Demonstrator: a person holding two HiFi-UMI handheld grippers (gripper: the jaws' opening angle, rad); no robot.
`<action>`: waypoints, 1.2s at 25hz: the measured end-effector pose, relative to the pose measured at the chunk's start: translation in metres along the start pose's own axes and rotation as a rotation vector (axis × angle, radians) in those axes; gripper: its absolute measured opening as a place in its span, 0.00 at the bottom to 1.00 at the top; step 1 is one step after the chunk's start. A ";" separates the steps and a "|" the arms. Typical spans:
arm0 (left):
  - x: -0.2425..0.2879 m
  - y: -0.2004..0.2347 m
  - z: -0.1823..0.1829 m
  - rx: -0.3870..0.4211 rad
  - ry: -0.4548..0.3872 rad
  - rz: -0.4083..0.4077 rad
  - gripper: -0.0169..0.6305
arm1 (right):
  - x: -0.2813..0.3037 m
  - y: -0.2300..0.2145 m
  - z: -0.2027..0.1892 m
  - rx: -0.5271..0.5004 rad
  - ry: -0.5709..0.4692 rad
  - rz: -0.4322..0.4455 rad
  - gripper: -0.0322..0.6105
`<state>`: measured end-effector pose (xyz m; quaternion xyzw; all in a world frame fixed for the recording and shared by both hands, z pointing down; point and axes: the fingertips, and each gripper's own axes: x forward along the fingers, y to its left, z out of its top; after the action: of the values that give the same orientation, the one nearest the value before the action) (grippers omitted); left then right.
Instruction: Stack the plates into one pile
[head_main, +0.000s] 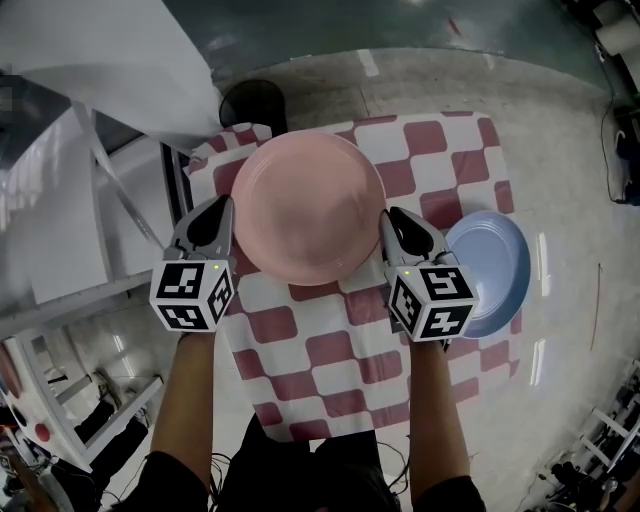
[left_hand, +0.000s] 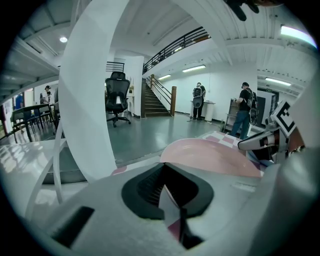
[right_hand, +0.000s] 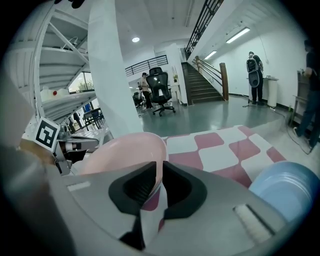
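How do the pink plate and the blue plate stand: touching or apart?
Apart. The head view shows checked cloth between the pink plate and the blue plate.

- Tablecloth (head_main: 330, 370): red-and-white check, covering the table top.
- Black round object (head_main: 253, 100): just beyond the table's far edge; its kind cannot be told.
- White rack (head_main: 60, 200): left of the table.
- Office chair (left_hand: 116, 97): black, on the grey floor.
- Staircase (left_hand: 159, 100): railed, behind the chair.
- Person (left_hand: 198, 97): standing by the far wall.
- Second person (left_hand: 244, 107): standing further right.
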<state>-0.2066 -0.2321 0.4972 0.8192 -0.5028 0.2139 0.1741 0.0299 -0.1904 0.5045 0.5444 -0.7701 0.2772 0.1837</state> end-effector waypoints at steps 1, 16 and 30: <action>-0.001 -0.001 0.001 0.005 -0.003 0.000 0.02 | -0.002 -0.002 0.001 0.002 -0.006 -0.004 0.11; 0.003 -0.051 0.019 0.111 -0.008 -0.077 0.02 | -0.036 -0.029 -0.005 0.059 -0.049 -0.043 0.06; 0.021 -0.152 0.031 0.184 -0.006 -0.200 0.02 | -0.114 -0.105 -0.038 0.160 -0.078 -0.166 0.06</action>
<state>-0.0560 -0.1975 0.4712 0.8784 -0.3973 0.2382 0.1174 0.1667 -0.1091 0.4906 0.6296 -0.7043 0.3002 0.1320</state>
